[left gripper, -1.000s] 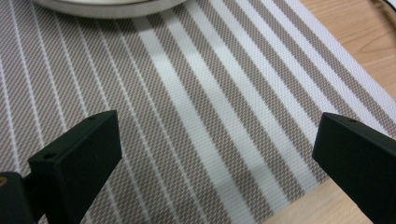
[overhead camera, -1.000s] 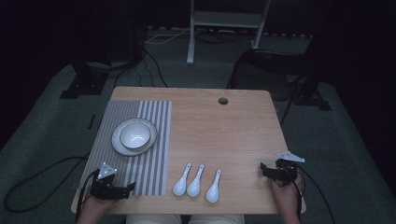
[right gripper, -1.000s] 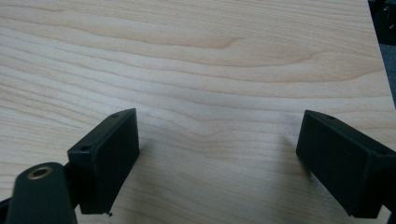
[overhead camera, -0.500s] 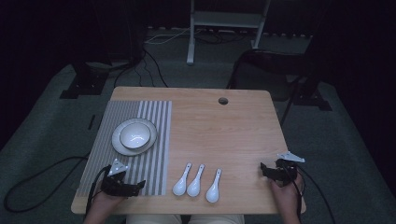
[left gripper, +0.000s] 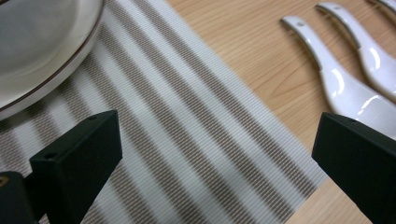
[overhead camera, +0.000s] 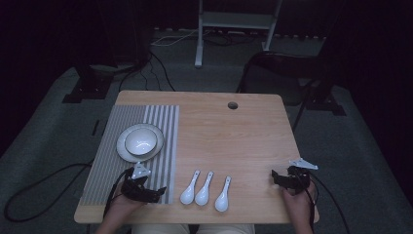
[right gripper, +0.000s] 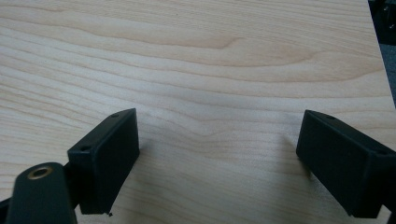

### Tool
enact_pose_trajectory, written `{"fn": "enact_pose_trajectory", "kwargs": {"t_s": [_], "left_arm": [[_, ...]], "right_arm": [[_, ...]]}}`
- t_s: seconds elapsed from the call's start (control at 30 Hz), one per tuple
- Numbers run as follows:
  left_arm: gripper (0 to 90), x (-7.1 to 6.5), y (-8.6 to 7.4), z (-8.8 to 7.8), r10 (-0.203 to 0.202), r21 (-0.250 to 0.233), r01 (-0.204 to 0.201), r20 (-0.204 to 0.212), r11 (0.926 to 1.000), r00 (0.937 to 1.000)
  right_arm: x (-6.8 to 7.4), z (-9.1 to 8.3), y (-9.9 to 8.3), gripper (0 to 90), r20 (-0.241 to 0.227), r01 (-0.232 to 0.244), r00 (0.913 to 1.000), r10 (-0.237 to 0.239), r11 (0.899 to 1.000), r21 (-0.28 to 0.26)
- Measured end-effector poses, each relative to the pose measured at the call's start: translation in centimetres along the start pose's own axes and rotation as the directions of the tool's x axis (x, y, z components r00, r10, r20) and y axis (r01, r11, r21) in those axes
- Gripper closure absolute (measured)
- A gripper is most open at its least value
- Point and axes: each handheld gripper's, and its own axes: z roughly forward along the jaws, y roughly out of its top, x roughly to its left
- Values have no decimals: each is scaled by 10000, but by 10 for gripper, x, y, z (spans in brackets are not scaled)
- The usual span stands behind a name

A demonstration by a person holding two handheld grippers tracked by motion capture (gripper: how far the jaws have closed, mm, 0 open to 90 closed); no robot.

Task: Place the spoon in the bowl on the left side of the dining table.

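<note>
Three white ceramic spoons (overhead camera: 204, 187) lie side by side near the table's front edge, bowls toward me. A white bowl (overhead camera: 140, 141) sits on a white plate (overhead camera: 124, 151) on the striped grey placemat (overhead camera: 107, 161). My left gripper (overhead camera: 158, 192) hovers over the mat's front right corner, open, pointing at the spoons; in the left gripper view the nearest spoon (left gripper: 336, 84) lies just past its jaws, and the plate's rim (left gripper: 51, 70) is at upper left. My right gripper (overhead camera: 275, 176) rests open over bare wood (right gripper: 210, 84) at the front right.
The wooden table (overhead camera: 229, 136) has a round cable hole (overhead camera: 233, 105) near its far edge. Dark floor with cables, stand legs and a chair surrounds it. Bare wood spreads between the spoons and my right gripper.
My left gripper has moved right and forward along the placemat toward the spoons. The right gripper has stayed put.
</note>
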Motion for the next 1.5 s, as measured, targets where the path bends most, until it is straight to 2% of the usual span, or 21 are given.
{"fn": "enact_pose_trajectory", "kwargs": {"t_s": [0.17, 0.2, 0.33, 0.5, 0.8, 0.97, 1.07, 1.13, 1.33, 1.4, 1.5], "left_arm": [[16, -10, 12, 8, 284, 7, -284, 290, 9996, 9992], [17, -14, 17, 11, 371, -10, -370, 463, 9993, 9982], [16, -19, 23, 13, 560, -34, -559, 488, 9984, 9972], [17, -24, 31, 14, 610, -125, -603, 662, 9981, 9959], [17, -40, 48, 23, 1062, -149, -1053, 976, 9943, 9895], [18, -47, 55, 28, 1169, -110, -1164, 1008, 9931, 9880], [18, -53, 63, 35, 1374, -67, -1376, 1206, 9905, 9831], [18, -55, 65, 37, 1384, -56, -1388, 1213, 9903, 9829], [19, -65, 72, 49, 1562, 130, -1598, 1485, 9871, 9765], [19, -68, 73, 53, 1491, 186, -1535, 1473, 9880, 9778], [19, -72, 75, 59, 1506, 314, -1574, 1570, 9870, 9760]], "right_arm": [[0, 0, 0, 125, -2, -6, 10000, 6, 10000, 2], [0, 0, 0, 125, -1, -2, 10000, 2, 10000, 2], [0, 0, 0, 125, -2, -4, 10000, 4, 10000, 2], [0, 0, 0, 125, -1, -2, 10000, 2, 10000, 2], [0, 0, 0, 125, 1, 2, 10000, -2, 10000, 3], [0, 0, 0, 125, 0, 0, 10000, 0, 10000, -5], [0, 0, 0, 125, -1, 12, 10000, -12, 10000, -8], [0, 0, 0, 125, 0, 12, 10000, -12, 10000, -7], [0, 0, 0, 125, 1, 12, 10000, -12, 10000, -8], [0, 0, 0, 125, -1, 11, 10000, -11, 10000, -8], [0, 0, 0, 125, 1, 13, 10000, -13, 10000, -9]]}}
